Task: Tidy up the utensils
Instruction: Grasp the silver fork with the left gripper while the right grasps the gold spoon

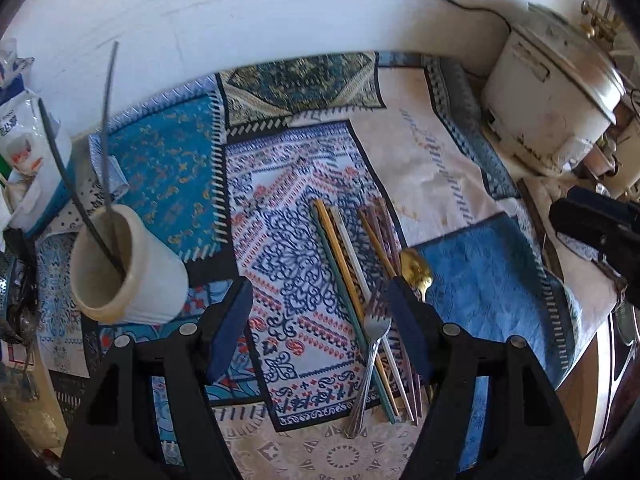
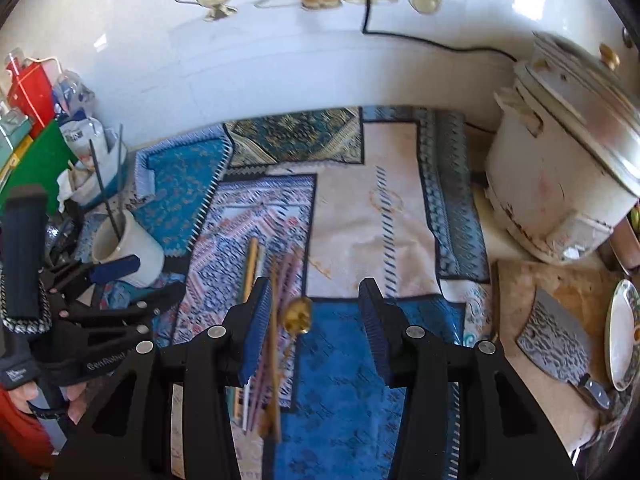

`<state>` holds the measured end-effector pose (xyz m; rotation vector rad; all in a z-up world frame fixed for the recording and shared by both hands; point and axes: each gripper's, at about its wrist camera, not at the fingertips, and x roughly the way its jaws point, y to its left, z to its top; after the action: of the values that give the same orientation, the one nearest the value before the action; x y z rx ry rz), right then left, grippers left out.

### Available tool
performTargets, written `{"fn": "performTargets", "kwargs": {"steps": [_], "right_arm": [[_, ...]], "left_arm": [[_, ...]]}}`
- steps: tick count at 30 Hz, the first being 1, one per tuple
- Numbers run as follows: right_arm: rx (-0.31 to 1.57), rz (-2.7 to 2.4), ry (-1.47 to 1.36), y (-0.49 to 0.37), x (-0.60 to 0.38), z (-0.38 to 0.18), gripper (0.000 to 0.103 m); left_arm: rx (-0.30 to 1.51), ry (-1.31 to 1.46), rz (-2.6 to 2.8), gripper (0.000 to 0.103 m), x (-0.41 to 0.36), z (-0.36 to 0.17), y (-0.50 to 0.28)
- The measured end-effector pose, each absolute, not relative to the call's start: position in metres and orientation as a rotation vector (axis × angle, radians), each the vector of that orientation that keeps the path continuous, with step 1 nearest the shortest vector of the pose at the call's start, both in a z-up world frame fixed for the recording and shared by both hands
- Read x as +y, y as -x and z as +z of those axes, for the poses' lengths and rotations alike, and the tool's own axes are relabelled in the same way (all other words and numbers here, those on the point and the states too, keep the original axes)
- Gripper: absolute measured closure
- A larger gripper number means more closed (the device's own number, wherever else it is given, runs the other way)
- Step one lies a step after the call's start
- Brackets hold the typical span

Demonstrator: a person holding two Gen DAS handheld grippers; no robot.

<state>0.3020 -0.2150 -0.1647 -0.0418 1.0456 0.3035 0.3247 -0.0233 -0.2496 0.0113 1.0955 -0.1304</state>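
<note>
Utensil group lies on the patterned cloth (image 1: 304,216), approx. centre, all pieces roughly parallel. Contents: chopsticks (image 1: 348,264) in teal, gold, white and pink/mauve; one silver fork (image 1: 370,356) w/ tines up-frame, lying across the chopsticks; one gold spoon (image 1: 416,270), bowl resting at the edge of the blue mat (image 1: 492,280). Cream ceramic cup (image 1: 128,268) stands to the left, well apart from the group, w/ two thin dark sticks (image 1: 106,132) leaning inside.

Left gripper (image 1: 322,308): jaws wide apart, nothing held; fork and chopsticks lie below, nearer its right finger. Right gripper (image 2: 314,308): jaws partly open, nothing clamped; spoon visible between fingers, no pad contact.
</note>
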Motion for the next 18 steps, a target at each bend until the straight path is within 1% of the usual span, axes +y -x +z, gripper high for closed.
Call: {"fn": "performTargets", "kwargs": {"steps": [6,13,14,16,18], "right_arm": [[1.114,0.292,0.027,-0.296,-0.234,-0.186,0.061],[1.154,0.287,0.019,-0.293,-0.244,-0.199,0.061],[1.158,0.287,0.019,-0.293,-0.245,-0.200,0.061],[1.164,0.286,0.019,-0.293,-0.245,-0.202,0.061],[1.171,0.288,0.018,-0.293,-0.246,-0.204,0.061]], "left_arm": [[1.219,-0.113,-0.181,0.034,-0.059,-0.300,-0.323],[1.284,-0.142,-0.165,0.034,-0.068,-0.329,-0.323],[1.288,-0.145,-0.163,0.035,-0.069,-0.332,-0.324],[1.287,-0.144,-0.152,0.043,-0.070,-0.335,-0.323],[1.287,-0.117,-0.155,0.046,-0.068,-0.337,-0.323]]}}
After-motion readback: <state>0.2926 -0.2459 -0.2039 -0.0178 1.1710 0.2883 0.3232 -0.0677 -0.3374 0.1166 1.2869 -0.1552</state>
